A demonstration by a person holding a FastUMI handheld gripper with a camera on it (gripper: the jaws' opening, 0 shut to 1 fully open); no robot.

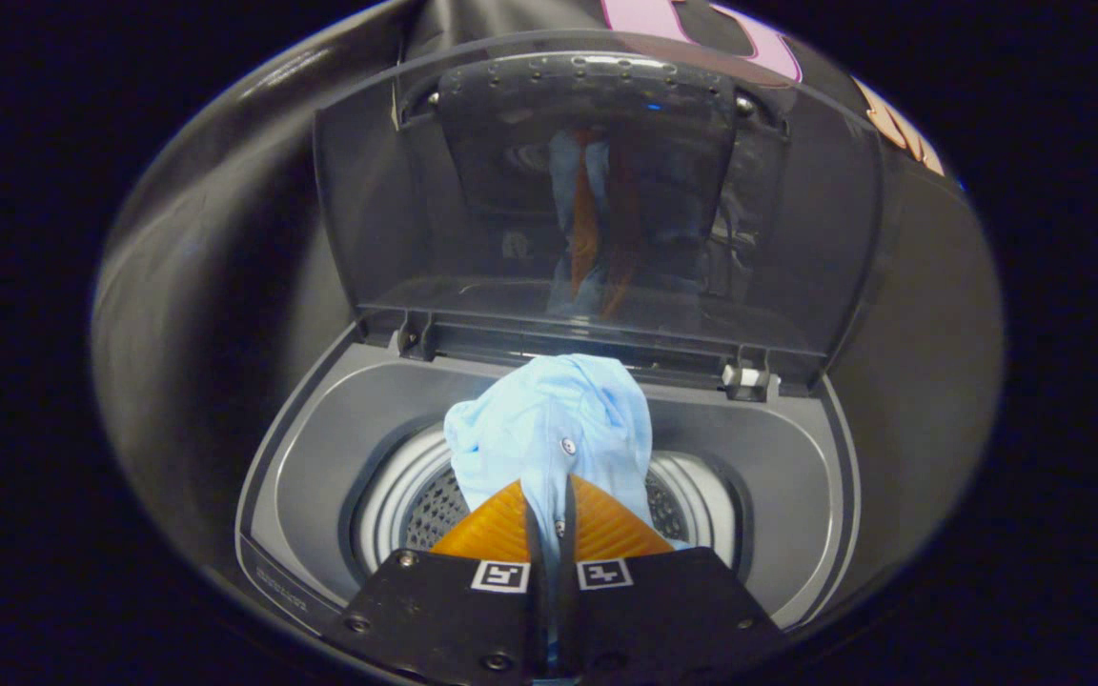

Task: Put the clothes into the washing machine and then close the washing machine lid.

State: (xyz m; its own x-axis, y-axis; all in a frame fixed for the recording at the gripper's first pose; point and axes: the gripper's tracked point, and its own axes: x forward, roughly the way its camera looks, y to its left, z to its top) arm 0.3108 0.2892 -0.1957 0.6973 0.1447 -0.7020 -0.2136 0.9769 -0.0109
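The place was a recording booth set up as a laundry corner. A top-loading washer [549, 476] stood against a wall of black cloth [225, 286], its grey top deck ringing a perforated steel drum [425, 514]. The tinted lid [597, 200] stood raised on hinges at the back, reflecting what lay below. Draped cloth instead of walls or tiles marked it as a staged booth, not a home.
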